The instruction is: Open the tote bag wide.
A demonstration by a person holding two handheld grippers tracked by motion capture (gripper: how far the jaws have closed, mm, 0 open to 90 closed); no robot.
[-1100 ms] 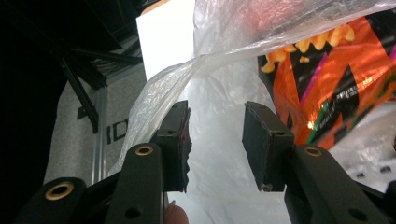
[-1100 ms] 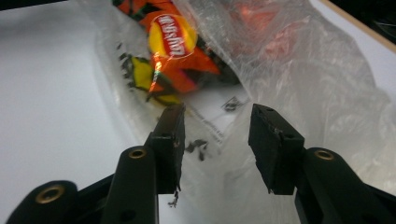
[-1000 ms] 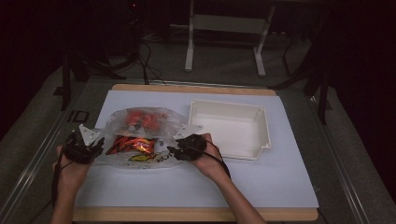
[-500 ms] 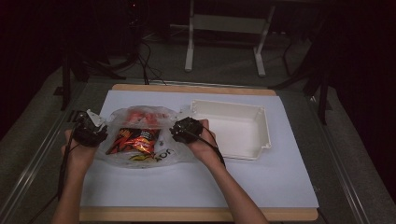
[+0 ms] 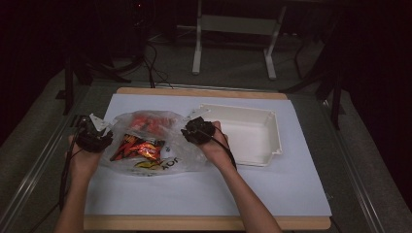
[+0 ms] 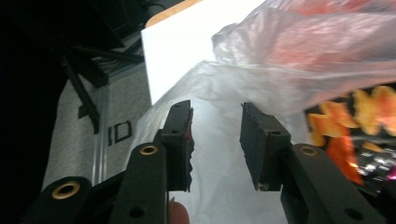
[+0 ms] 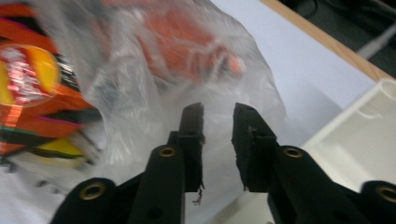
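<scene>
A person stands at the surface (image 5: 291,194), which has a big white sheet on it, with tongs in each hand. A clear plastic bag (image 5: 150,143) lies on the left half of the sheet. Inside it I can see a shiny orange and yellow snack packet (image 5: 138,148) and some red-orange things (image 5: 148,124) farther back. A white tray (image 5: 248,133) sits just to the right of the bag, and it looks empty.

The left tongs (image 5: 97,136) are at the bag's left edge. In the left gripper view their jaws stand apart with a wide gap, and thin bag plastic (image 6: 215,154) lies behind the gap. Nothing is pinched yet.

The right tongs (image 5: 194,130) are at the bag's right edge, between the bag and the tray. Their jaws have just been closing, but in the right gripper view there is a gap between them. The crinkly plastic (image 7: 187,84) is right in front of the tips, and I cannot tell if any of it is caught.

I think the job is to get the snacks out of the bag, maybe into the tray. It looks like it has hardly started: the snacks are all inside and the tray has nothing in it. Grabbing both sides of the bag comes next, I guess.

The bag's mouth is hard to find. The red things are blurry, so I cannot say what they are. The packet's words are too small to read.
</scene>
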